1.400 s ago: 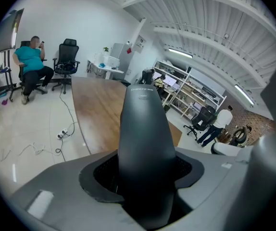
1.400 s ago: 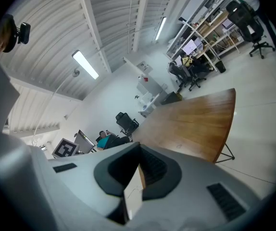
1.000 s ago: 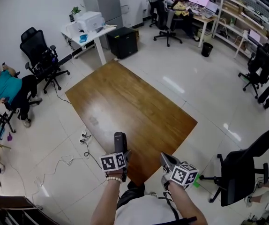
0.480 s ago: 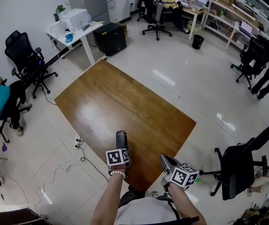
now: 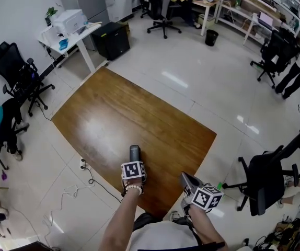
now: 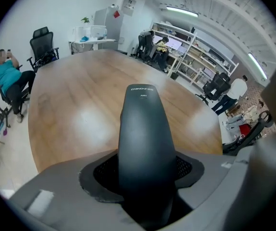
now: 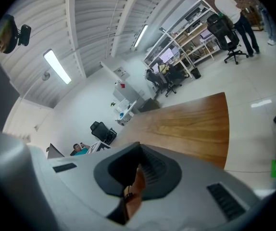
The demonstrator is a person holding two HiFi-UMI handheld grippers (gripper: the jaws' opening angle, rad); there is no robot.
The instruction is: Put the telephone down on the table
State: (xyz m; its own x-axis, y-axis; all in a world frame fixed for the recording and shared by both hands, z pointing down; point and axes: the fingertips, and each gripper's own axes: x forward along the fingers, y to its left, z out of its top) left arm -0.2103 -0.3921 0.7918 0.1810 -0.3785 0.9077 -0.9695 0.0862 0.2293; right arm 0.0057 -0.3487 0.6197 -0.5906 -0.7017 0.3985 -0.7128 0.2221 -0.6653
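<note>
Left gripper is clamped on the telephone, jaws partway open around its lower end. The handset's long axis runs straight out along the jaws, free end pointing away from me and steeply down. The table lies directly below and ahead of it. The phone hangs over the near part of the top, and I can't confirm contact. Right gripper is off the near corner, jaws all but together, nothing in them. Left is the nearer arm. No containers in view on the table.
</note>
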